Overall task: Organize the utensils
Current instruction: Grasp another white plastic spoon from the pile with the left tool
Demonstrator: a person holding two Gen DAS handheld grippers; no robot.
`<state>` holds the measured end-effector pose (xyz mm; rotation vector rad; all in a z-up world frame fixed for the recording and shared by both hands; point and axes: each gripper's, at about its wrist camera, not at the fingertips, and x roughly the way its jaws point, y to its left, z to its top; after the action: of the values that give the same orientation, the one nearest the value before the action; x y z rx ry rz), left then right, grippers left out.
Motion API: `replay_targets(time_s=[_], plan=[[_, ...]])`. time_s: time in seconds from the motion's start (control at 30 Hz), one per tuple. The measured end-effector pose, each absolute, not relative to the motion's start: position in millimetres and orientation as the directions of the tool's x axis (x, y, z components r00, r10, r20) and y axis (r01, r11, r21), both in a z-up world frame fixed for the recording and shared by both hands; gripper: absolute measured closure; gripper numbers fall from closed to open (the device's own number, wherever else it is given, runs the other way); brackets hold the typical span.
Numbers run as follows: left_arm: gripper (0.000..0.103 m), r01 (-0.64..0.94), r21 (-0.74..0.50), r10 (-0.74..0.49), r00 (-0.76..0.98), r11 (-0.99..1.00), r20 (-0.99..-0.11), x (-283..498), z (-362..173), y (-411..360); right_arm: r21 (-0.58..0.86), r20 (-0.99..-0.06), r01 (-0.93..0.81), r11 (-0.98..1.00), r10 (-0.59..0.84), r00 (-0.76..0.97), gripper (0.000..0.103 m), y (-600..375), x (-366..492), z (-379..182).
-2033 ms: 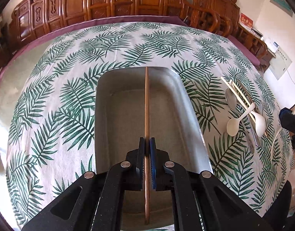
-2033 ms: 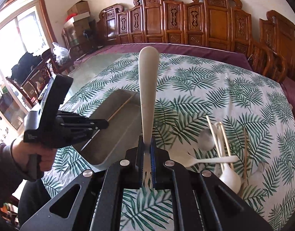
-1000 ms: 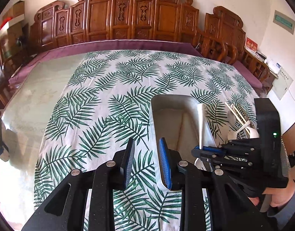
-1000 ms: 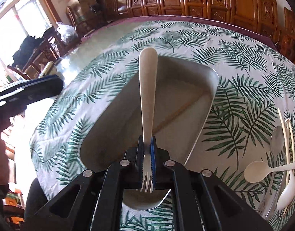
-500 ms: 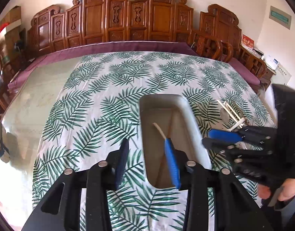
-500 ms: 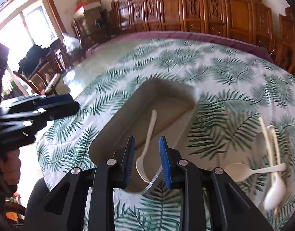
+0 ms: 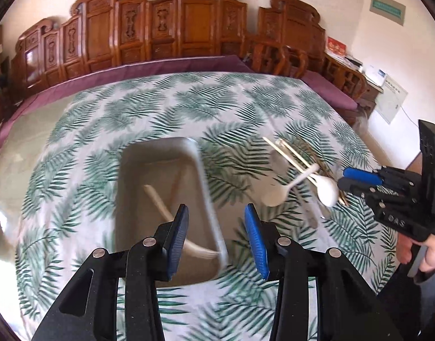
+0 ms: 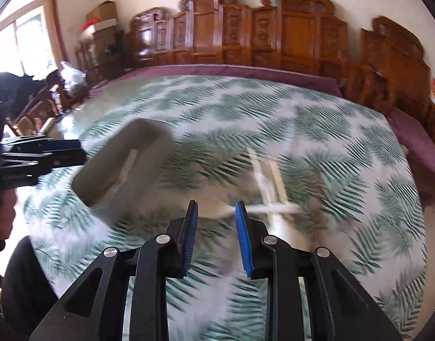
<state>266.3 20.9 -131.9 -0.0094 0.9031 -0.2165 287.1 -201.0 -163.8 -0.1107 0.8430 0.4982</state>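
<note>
The leaf-print tablecloth [image 7: 166, 108] fills both views, with carved wooden chairs [image 7: 189, 25] behind it. The left wrist view looks straight into the grey metal tray [image 7: 158, 153], which lies ahead of the left gripper [image 7: 216, 234] and partly under its fingers; only here do the tray's contents show: one pale fork [image 7: 172, 216] crossing one wooden chopstick [image 7: 176, 183]. From the right wrist view the tray [image 8: 126, 164] is blurred and sits ahead-left of the right gripper [image 8: 216, 237], and what lies in it cannot be counted.

To the right of the left gripper lies the loose pile: two white spoons [image 7: 326, 189] over several pale chopsticks [image 7: 288, 156]; their number is unclear. In the right view this pile smears into streaks just ahead of the fingers.

Both grippers have jaws partly apart, nothing between them.
</note>
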Motion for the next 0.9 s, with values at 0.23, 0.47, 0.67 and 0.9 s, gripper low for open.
replay_targets(time_s=[0.23, 0.47, 0.67, 0.9], plan=[[0.064, 0.24, -0.088, -0.212, 0.559, 0.967, -0.802, 283, -151, -25, 0.137, -0.743, -0.397, 0.907, 0.359, 0.564, 0.066, -249, 303, -192], [0.064, 0.291, -0.071, -0.221, 0.521, 0.954, -0.825, 311, -173, -63, 0.152, -0.763, -0.337, 0.929, 0.328, 0.557, 0.066, -272, 317, -212], [0.064, 0.342, -0.056, -0.223, 0.473, 0.938, -0.852, 333, -197, -89, 0.146, -0.768, -0.312, 0.939, 0.306, 0.563, 0.066, -286, 326, -215], [0.064, 0.402, 0.006, -0.187, 0.439, 0.916, -0.879, 353, -217, -118, 0.163, -0.761, -0.301, 0.94, 0.314, 0.567, 0.066, -296, 328, -214]])
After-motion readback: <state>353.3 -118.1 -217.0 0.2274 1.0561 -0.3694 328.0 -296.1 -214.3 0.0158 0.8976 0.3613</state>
